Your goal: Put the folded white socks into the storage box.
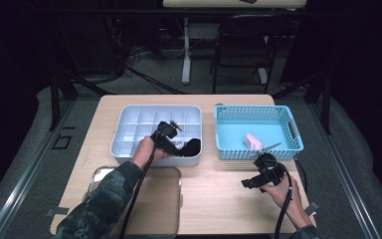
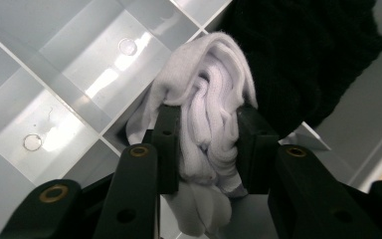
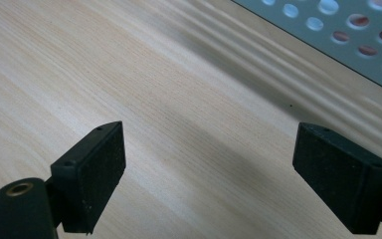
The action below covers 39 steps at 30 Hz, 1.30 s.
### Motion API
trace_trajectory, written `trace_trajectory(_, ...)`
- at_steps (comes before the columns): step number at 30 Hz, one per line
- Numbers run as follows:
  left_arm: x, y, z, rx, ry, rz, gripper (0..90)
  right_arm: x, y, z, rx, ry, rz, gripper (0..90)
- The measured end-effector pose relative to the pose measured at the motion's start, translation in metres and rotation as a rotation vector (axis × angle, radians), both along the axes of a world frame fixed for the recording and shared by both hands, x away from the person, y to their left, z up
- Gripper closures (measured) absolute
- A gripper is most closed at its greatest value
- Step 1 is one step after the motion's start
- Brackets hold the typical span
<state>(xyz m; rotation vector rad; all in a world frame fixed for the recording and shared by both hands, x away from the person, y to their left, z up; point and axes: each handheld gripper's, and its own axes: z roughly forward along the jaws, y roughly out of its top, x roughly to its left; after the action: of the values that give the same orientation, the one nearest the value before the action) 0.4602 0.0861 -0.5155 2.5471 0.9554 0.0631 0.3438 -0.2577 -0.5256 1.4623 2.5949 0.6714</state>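
A white tray [image 1: 129,124] split into several compartments sits on the left half of the wooden table. My left gripper [image 1: 173,140] reaches into its near right corner. In the left gripper view that gripper [image 2: 206,144] is shut on a rolled white sock [image 2: 214,89], its pads pressing both sides of the roll. A black sock [image 2: 303,55] lies right against the white one, in the tray [image 2: 79,99]; it is a dark lump [image 1: 192,146] in the high view. My right gripper [image 1: 258,167] hovers open over bare table in front of the blue basket [image 1: 283,117], holding nothing [image 3: 209,154].
A pink bundle [image 1: 252,140] lies in the blue perforated basket [image 3: 338,30]. A shallow metal tray [image 1: 171,219] rests at the front left under the person's left sleeve. Bare wood [image 3: 154,74] spreads between the metal tray and my right gripper. A chair stands beyond the table.
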Motion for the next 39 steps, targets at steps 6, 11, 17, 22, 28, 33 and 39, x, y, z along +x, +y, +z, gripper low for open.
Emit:
trace_trajectory(6,-0.005,0.006,0.012,-0.030,-0.057,0.032,46.0,0.000,-0.001,-0.001,0.007,-0.004,-0.006,12.7)
trace_trajectory(11,-0.012,0.014,0.026,-0.080,-0.120,0.052,33.5,0.001,-0.002,0.001,0.010,-0.002,-0.006,12.6)
trace_trajectory(17,-0.023,0.018,0.039,-0.121,-0.157,0.049,23.1,0.001,-0.004,0.002,0.011,-0.006,-0.015,12.5)
trace_trajectory(22,-0.037,0.018,0.046,-0.147,-0.193,0.038,16.4,0.001,-0.005,0.002,0.033,-0.004,-0.021,12.2)
trace_trajectory(28,-0.055,0.014,0.050,-0.160,-0.231,0.022,12.3,0.001,-0.006,0.002,0.041,-0.009,-0.025,11.4)
trace_trajectory(33,-0.068,0.011,0.050,-0.169,-0.245,0.005,6.6,0.001,-0.007,0.002,0.048,-0.012,-0.037,10.1)
trace_trajectory(39,-0.081,0.005,0.046,-0.184,-0.247,-0.015,0.4,0.002,-0.008,0.002,0.041,-0.003,-0.029,9.9)
